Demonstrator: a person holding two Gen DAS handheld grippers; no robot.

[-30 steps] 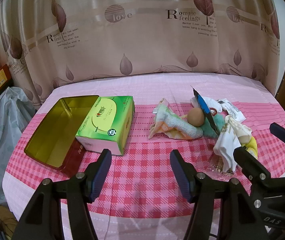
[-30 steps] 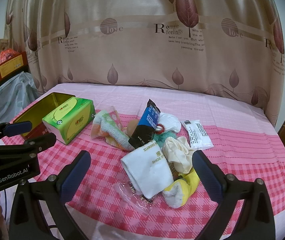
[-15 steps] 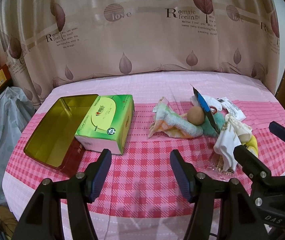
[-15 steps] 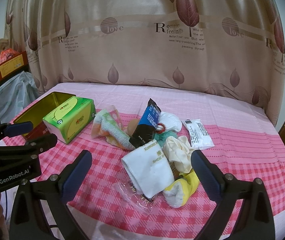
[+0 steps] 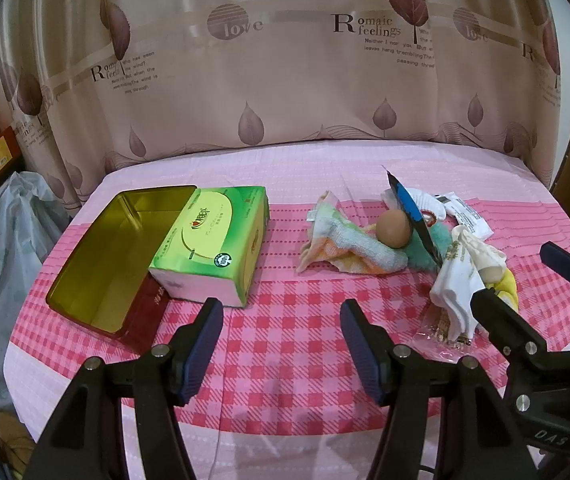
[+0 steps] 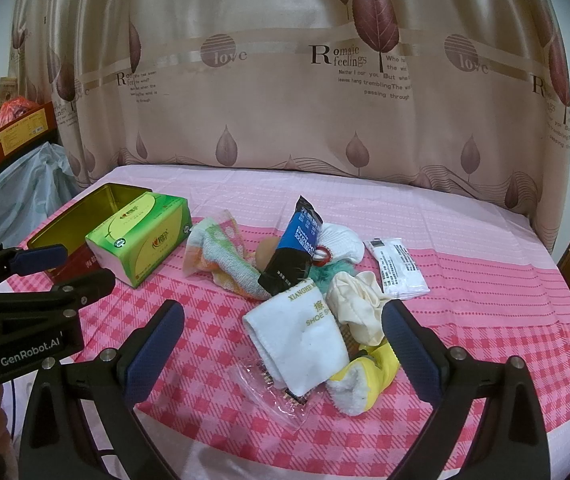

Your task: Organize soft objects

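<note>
Pink checked cloth (image 6: 205, 400) carries a heap of soft items: a white folded shoe cloth (image 6: 301, 340), a cream glove (image 6: 359, 304), a pastel striped towel (image 6: 225, 264). Beside it, an open gold tin (image 5: 101, 256) is seen. Left gripper (image 5: 281, 340) and right gripper (image 6: 283, 346) are held spread and empty. No item is yet sorted; a descent onto the shoe cloth is judged next.

Tissue pack (image 5: 211, 240) beside tin (image 5: 101, 252)

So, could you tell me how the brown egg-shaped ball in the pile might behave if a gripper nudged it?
The brown ball is round and smooth, so it would probably roll. It rests against the striped towel, which may slow it. Whether it is soft or fragile cannot be told.
</note>
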